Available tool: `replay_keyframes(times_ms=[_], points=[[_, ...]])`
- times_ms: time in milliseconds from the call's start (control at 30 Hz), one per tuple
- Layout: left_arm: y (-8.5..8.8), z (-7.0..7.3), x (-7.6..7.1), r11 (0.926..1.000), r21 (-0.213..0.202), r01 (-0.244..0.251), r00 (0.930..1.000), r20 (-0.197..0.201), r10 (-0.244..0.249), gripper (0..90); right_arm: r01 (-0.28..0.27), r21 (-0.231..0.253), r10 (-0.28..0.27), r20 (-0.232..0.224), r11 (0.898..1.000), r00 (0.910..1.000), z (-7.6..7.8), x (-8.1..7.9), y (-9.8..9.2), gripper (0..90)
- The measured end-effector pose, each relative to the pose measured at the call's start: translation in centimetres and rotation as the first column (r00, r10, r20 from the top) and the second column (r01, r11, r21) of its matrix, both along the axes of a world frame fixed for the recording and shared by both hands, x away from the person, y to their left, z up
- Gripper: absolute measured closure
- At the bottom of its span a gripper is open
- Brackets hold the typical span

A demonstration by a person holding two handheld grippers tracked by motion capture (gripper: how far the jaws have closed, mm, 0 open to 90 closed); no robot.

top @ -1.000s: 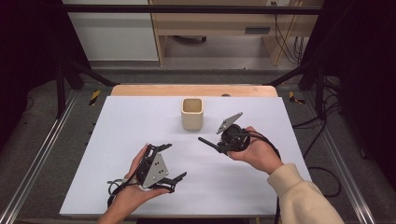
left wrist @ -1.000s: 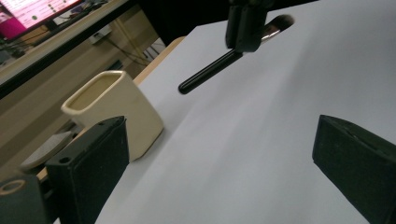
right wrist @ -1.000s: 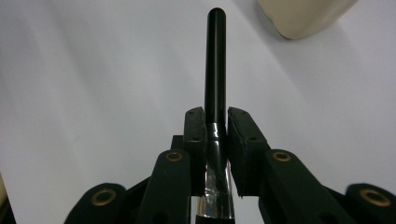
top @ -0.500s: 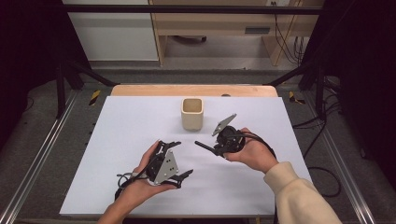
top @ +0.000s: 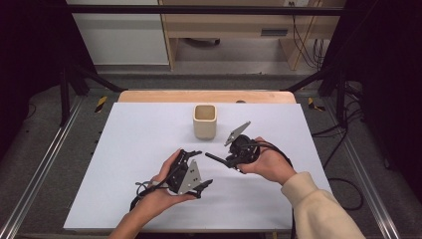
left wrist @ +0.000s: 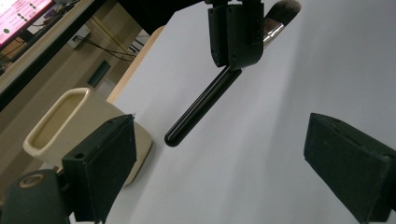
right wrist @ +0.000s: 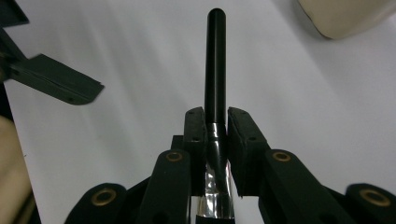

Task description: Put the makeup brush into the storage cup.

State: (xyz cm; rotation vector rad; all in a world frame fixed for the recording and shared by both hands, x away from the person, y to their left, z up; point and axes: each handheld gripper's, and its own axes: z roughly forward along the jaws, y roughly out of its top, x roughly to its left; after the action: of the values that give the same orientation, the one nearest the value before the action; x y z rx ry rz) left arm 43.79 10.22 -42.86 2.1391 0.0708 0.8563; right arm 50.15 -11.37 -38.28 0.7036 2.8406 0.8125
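High view: white table [top: 124,164] with a cream square cup [top: 204,121] standing upright near its far middle. Just right of and nearer than the cup, right gripper [top: 219,160] in the right hand [top: 271,165], pointing left across the table, clamped on a black-handled brush [top: 215,159] whose handle sticks out leftward, above the table surface. Nearer and further left, left gripper [top: 199,169] in the left hand [top: 161,191], jaws apart and aimed towards the brush handle tip, near it but not touching. Cream sleeve [top: 323,211] coming in at bottom right.

Left gripper view: own two jaws standing wide apart at the bottom corners, having just been closing a little, nothing between the pads. Ahead, brush [left wrist: 205,105] hanging slantwise from the right gripper [left wrist: 236,35], rounded handle end lowest, silver ferrule and dark bristles at the top. Cup [left wrist: 60,121] at left, partly behind the left jaw.

Right gripper view: jaws pressed together on the brush [right wrist: 215,60] at its silver ferrule, black handle running straight up and away from the camera. Corner of the cup [right wrist: 343,16] at top right; one jaw of the left gripper [right wrist: 56,79] at left, apart from the handle.
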Motion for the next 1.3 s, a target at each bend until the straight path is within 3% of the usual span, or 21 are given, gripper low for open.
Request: replay_keyframes(times_ms=[200,267,533,900,1000,1033,1300], points=[[-0.6,0.2,0.8,0.9989,0.044,-0.019,0.9982,0.057,0.017,16.0,-0.017,-0.005,0.017,-0.005,1.0,0.9998,0.3,-0.2,0.4,78.1],[-0.6,0.1,0.9,0.9984,0.054,-0.02,0.999,0.04,0.017,18.8,-0.022,-0.004,0.022,-0.005,1.0,0.9997,0.4,-0.3,0.5,78.1],[-0.4,0.4,1.2,0.994,0.109,-0.005,0.9991,0.043,0.0,29.2,-0.027,0.0,0.027,-0.016,1.0,0.9995,0.9,-0.7,1.0,78.1],[-0.8,0.2,1.1,0.989,0.143,0.036,0.9978,0.049,-0.044,45.5,-0.051,-0.022,0.05,-0.029,0.998,0.9983,1.1,-0.9,1.8,78.1],[-0.9,0.0,1.1,0.984,0.172,0.048,0.9968,0.055,-0.058,50.1,-0.062,-0.023,0.061,-0.027,0.998,0.9978,1.1,-0.9,1.9,78.0],[-0.6,0.5,1.1,0.9572,0.286,0.042,0.9949,0.077,-0.066,50.5,-0.063,-0.02,0.063,-0.027,0.998,0.9977,1.0,-0.9,1.9,78.1],[-1.0,0.3,1.0,0.9486,0.311,0.057,0.9918,0.091,-0.09,54.8,-0.084,-0.024,0.083,-0.033,0.996,0.996,1.0,-1.1,2.0,78.0]])
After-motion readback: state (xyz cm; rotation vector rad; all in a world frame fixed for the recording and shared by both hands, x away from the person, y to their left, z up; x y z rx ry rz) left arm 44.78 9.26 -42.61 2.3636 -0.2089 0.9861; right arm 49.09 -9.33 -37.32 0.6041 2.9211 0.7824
